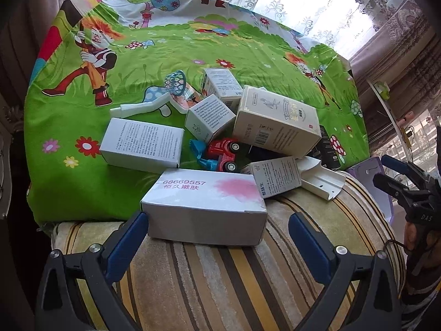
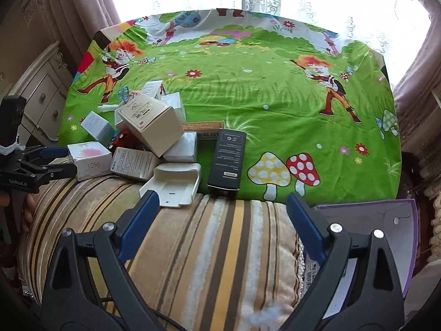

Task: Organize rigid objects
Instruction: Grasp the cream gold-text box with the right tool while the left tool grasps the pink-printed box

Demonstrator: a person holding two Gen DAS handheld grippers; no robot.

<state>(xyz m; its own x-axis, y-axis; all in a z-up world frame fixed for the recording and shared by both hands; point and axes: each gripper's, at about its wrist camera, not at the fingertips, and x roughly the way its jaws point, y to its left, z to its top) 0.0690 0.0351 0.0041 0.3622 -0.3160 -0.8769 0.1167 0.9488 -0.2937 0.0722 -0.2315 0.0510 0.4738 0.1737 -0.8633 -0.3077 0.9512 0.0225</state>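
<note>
White boxes (image 1: pixel 142 144) heaped around red toy car (image 1: pixel 224 151) on green cloth (image 1: pixel 193 52).

Bright window backlight, fisheye-warped edges

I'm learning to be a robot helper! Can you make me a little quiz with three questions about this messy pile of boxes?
1. True or false: the left claw is squeezing the white box with the pink splotch.
2. What colour is the toy car in the pile?
3. The dark box lies on: A) the green cartoon sheet, B) a wooden floor, C) the purple-edged box.

Key: 1 false, its blue pads stand open beside the box. 2 red. 3 A.
</note>
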